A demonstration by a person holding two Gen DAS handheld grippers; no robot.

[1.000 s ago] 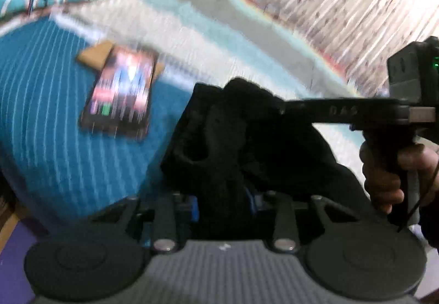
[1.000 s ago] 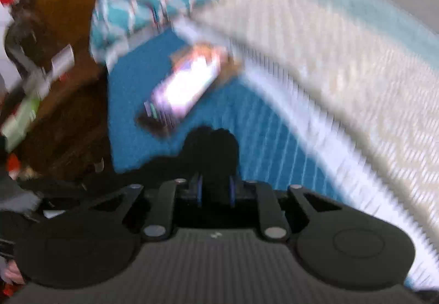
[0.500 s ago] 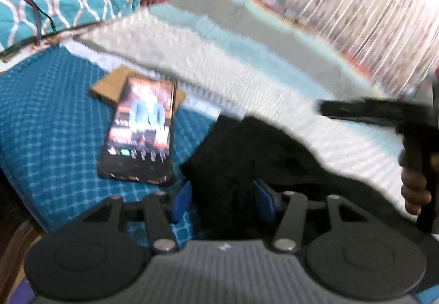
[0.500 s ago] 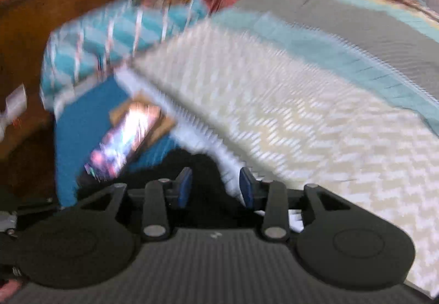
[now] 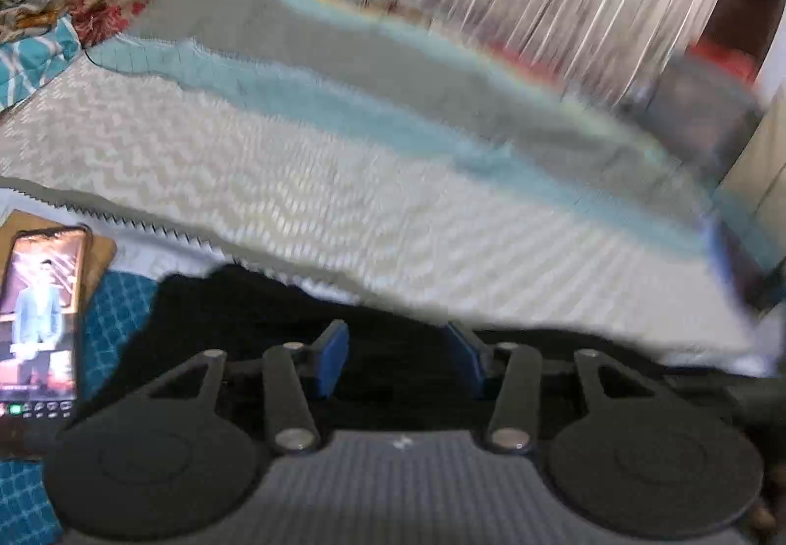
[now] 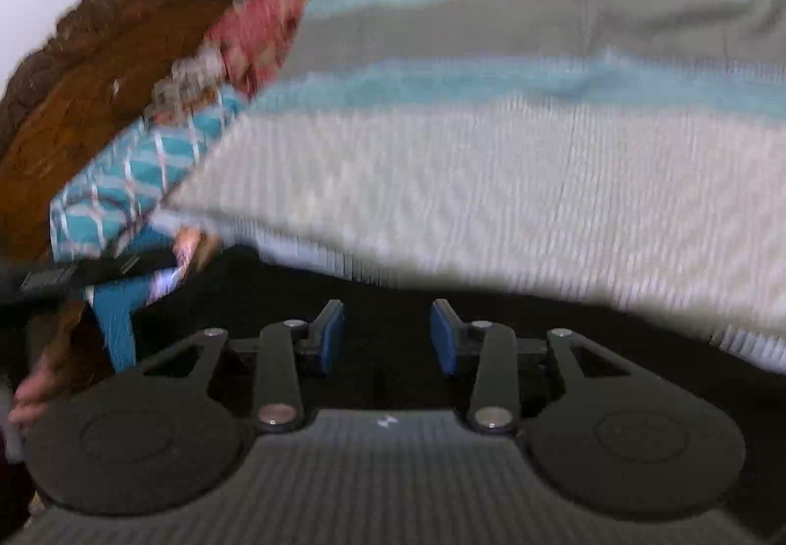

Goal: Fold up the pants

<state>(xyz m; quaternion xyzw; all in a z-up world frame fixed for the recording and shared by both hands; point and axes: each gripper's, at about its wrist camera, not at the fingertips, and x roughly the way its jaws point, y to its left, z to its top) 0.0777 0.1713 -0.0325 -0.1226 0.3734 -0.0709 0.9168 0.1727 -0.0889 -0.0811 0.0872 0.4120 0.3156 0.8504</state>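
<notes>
The black pants (image 5: 255,314) lie spread low in both frames on the bed, no neat fold visible yet, so I judge most folding remains. My left gripper (image 5: 400,360) and right gripper (image 6: 388,338) have just been opening; both stand part-open over the cloth, pads clamping nothing. A phone (image 5: 42,319) sits at lower left.

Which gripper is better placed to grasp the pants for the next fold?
Left, slightly. Both jaws have just been opening, the left then narrowing a little, pads off the pants. The left gripper has the pants' corner by the phone just ahead; the right gripper faces only mid-fabric.
</notes>
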